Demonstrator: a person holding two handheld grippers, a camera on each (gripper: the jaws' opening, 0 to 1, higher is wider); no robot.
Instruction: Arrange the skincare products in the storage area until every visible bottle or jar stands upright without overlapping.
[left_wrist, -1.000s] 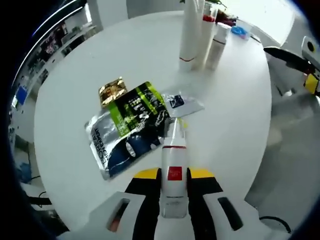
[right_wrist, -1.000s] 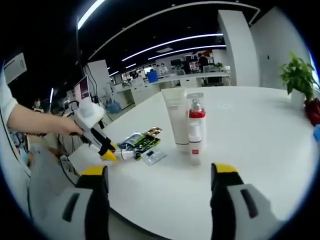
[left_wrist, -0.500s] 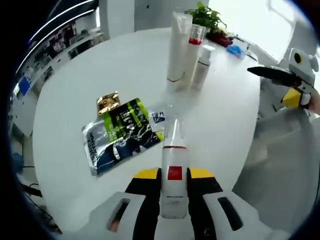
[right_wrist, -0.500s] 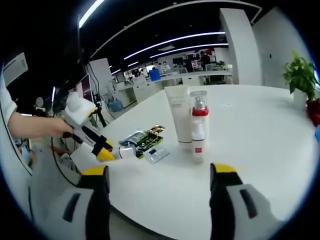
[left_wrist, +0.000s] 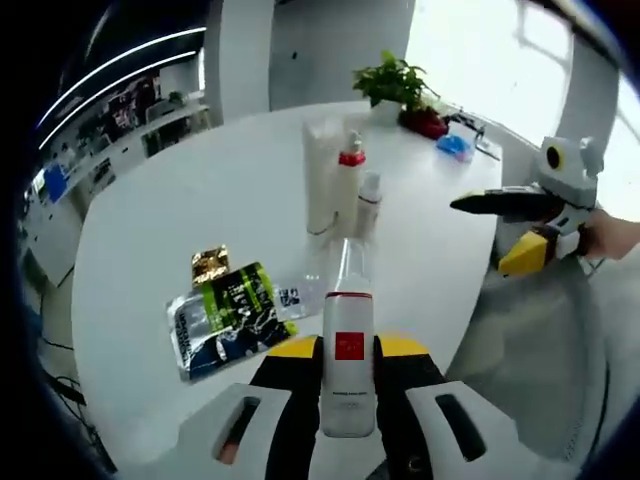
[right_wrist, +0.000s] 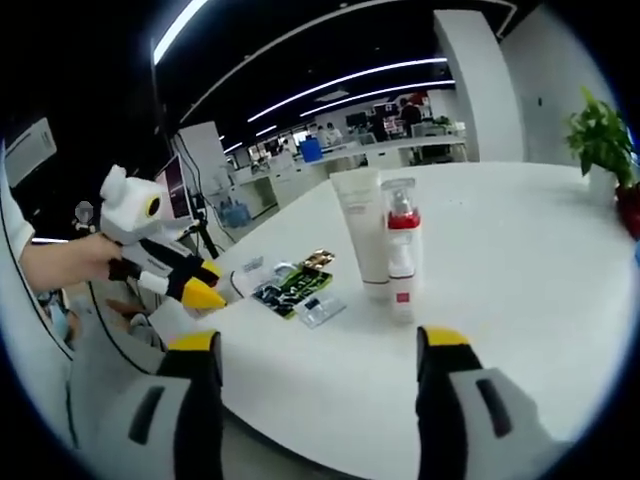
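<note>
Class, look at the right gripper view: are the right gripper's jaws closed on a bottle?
No. The right gripper stands with its jaws wide apart and nothing between them, while the pump bottle stands upright on the white table beyond.

Hidden and unclear parts around your two grippers

Your left gripper (left_wrist: 348, 360) is covering the lower part of the bottle (left_wrist: 348, 330) it is clamping; the sachets' (left_wrist: 225, 315) print is looking too blurred to read, and in the right gripper view the tube (right_wrist: 362, 235) is partly hiding behind the pump bottle (right_wrist: 401, 250).
</note>
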